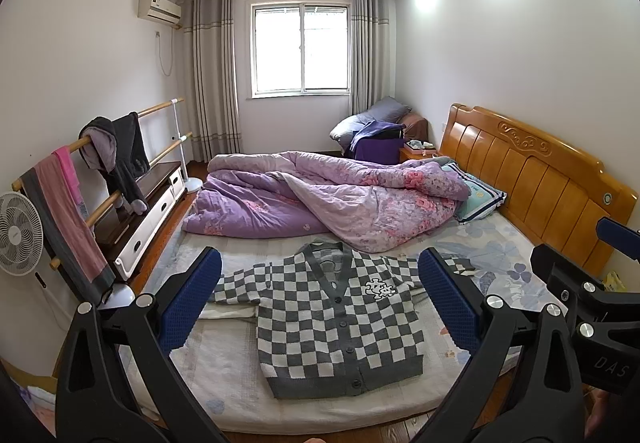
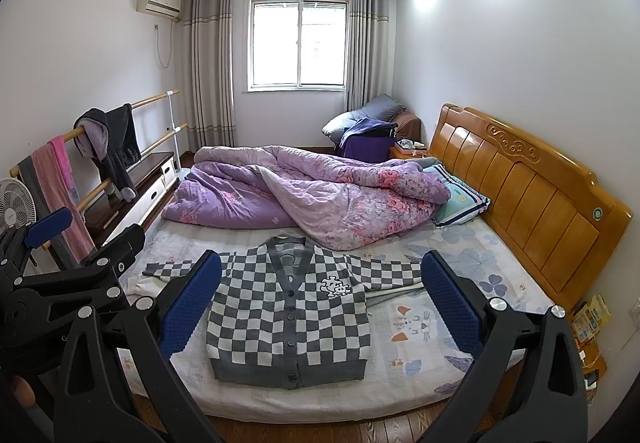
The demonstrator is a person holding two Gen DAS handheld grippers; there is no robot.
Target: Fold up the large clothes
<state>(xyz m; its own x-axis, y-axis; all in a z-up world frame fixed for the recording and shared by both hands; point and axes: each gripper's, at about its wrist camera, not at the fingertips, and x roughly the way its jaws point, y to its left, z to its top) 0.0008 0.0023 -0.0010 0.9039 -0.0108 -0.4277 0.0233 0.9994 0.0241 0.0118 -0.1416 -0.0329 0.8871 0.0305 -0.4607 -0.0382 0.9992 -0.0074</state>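
Task status: no fold is judged to have been made. All folding steps remain.

Nearest the cameras, the left gripper (image 1: 320,299) and the right gripper (image 2: 320,301) are held above the near edge of the bed (image 2: 440,327). On each, the 2 fingers are spread wide apart and nothing is held. The finger pads (image 1: 192,299) are blue with a fine dimpled texture and are carried on black rigid arms with metal rivets.

In the lower centre of both views, the cardigan (image 2: 288,327) is laid flat, front up, on the bed sheet. It is buttoned, with both sleeves spread sideways. The material is a thick knit in a grey and white check, with a plain grey ribbed hem, button band and V-neck. A small white patch (image 2: 336,287) is seen on the chest. The sheet beneath is pale, printed with flowers and cartoon animals.

Farther back, a crumpled purple floral quilt (image 2: 320,195) is just beyond the collar. At the right of the frame stands a varnished wooden headboard (image 2: 528,179).
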